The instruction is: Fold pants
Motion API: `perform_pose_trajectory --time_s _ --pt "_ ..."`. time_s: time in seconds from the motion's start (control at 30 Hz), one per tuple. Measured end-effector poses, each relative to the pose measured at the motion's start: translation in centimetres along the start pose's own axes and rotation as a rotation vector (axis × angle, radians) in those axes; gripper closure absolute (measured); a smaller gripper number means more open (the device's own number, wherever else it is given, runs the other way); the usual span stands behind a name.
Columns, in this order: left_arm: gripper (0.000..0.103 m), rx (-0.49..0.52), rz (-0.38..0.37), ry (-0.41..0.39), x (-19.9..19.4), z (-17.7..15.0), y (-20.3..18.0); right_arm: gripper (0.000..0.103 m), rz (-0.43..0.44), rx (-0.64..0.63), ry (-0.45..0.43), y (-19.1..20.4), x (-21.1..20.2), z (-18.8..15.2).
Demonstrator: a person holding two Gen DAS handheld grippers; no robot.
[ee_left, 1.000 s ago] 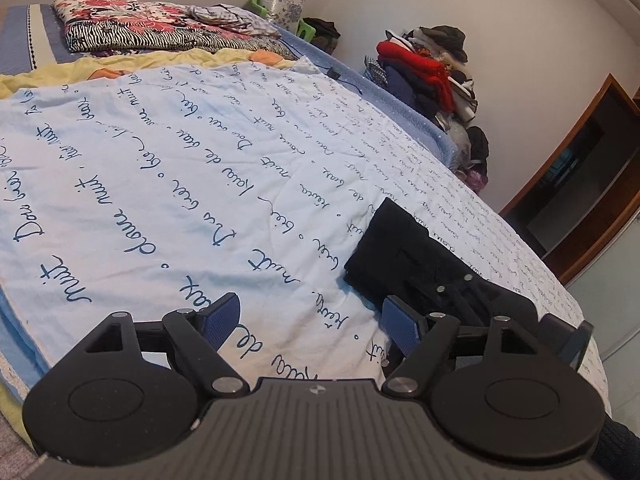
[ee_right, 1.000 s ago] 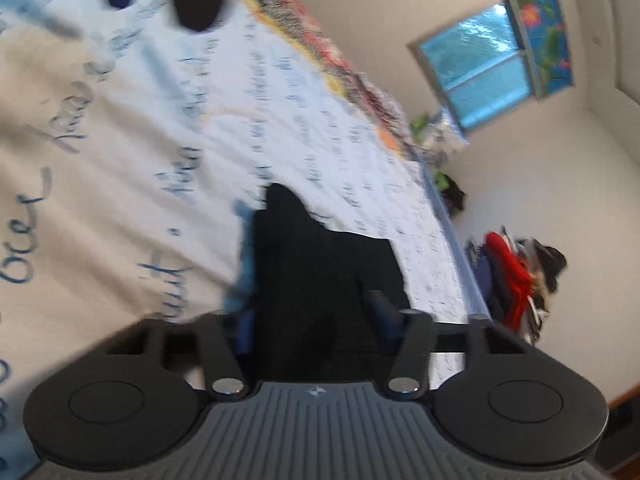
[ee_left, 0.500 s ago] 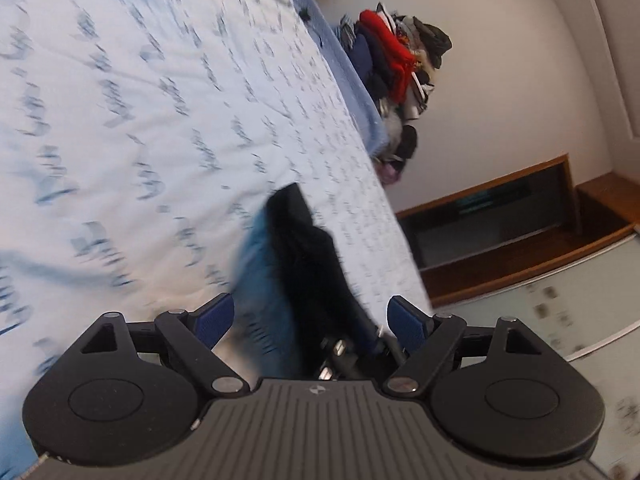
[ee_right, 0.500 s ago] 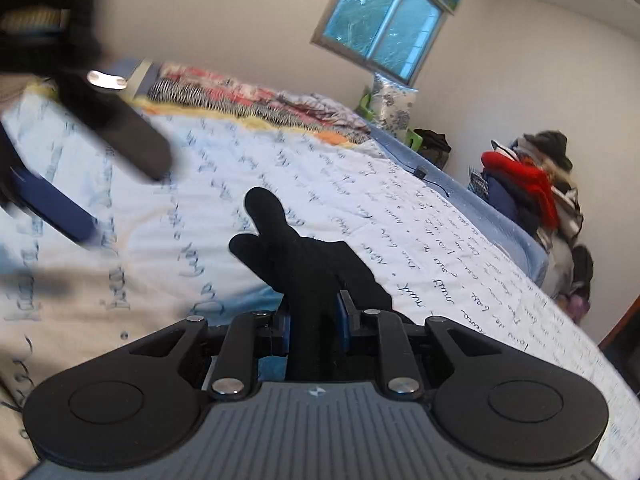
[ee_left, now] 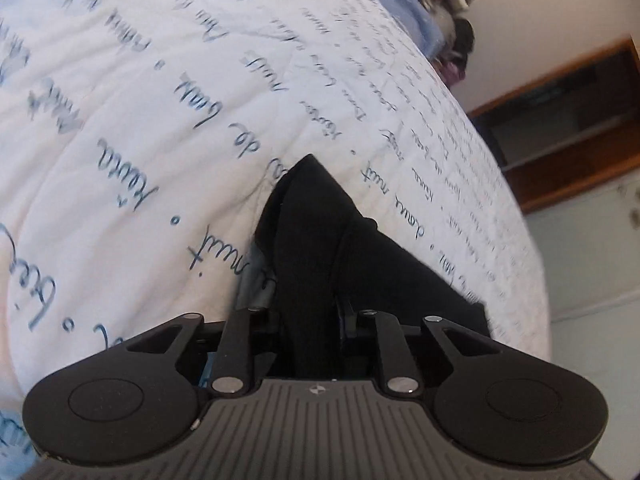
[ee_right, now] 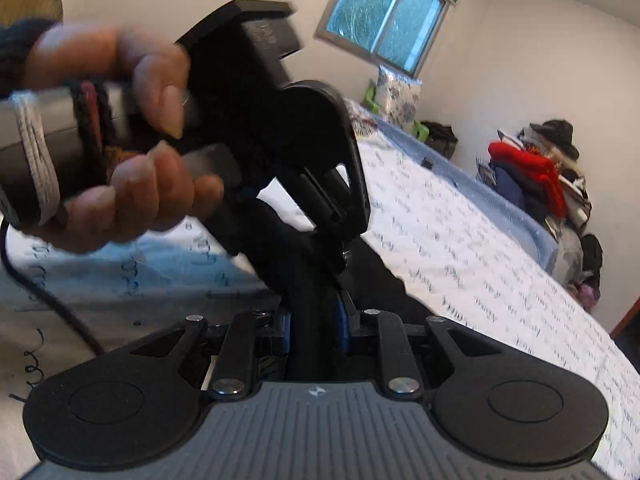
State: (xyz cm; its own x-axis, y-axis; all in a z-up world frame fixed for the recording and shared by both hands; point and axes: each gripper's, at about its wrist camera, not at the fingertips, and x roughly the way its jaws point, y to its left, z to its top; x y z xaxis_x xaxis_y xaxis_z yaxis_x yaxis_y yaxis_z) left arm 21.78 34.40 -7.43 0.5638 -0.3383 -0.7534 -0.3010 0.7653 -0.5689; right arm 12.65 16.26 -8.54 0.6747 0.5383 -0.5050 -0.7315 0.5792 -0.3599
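Pants (ee_left: 320,264) pinched by my left gripper (ee_left: 306,312), just closed, and right gripper (ee_right: 314,320); thin bite, seemingly, may slip on lifting.

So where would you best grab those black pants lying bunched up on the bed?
By a thick folded edge, from the near side of the bed. The black pants rise in a ridge off the bedspread, so two fingers can straddle it. Both the left hand-held gripper and the right hand-held gripper pinch such folds already.
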Motion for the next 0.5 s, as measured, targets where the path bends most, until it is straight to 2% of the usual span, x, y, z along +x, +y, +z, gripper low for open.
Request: perform_pose_trajectory --time_s 0.1,0.2,0.27,0.3,0.33,0.37,0.4,0.43,0.5 --pt "0.083 0.041 0.041 -0.025 -0.6 -0.3 -1.3 0.081 -0.035 -0.023 -0.008 0.7 -0.6 -0.3" --pt "0.083 0.028 0.047 -0.026 -1.2 0.1 -2.1 0.081 -0.065 -0.049 -0.012 1.3 -1.3 -0.6" --pt "0.083 0.030 0.048 -0.031 -2.2 0.2 -2.7 0.066 -0.112 -0.117 0.003 2.4 -1.4 -0.9" --pt "0.083 0.039 0.056 -0.036 -2.4 0.2 -3.1 0.039 -0.145 -0.160 0.028 3.0 -1.0 -1.1" --pt "0.083 0.049 0.064 -0.040 -2.5 0.2 -3.6 0.035 -0.151 -0.172 0.027 3.2 -0.9 -1.3" --pt "0.084 0.061 0.073 -0.041 -2.7 0.1 -4.0 0.040 -0.098 -0.120 0.013 2.6 -1.1 -1.6" --pt "0.086 0.072 0.085 -0.036 -2.8 0.0 -4.4 0.067 -0.023 -0.028 0.035 1.6 -1.1 -1.7" --pt "0.086 0.087 0.095 -0.047 -3.1 -0.3 -4.7 0.076 -0.004 0.039 0.053 0.8 -1.2 -1.8" --pt "0.087 0.114 0.103 -0.071 -3.7 -0.8 -6.0 0.079 0.022 0.106 0.026 -0.4 -2.2 -2.3"
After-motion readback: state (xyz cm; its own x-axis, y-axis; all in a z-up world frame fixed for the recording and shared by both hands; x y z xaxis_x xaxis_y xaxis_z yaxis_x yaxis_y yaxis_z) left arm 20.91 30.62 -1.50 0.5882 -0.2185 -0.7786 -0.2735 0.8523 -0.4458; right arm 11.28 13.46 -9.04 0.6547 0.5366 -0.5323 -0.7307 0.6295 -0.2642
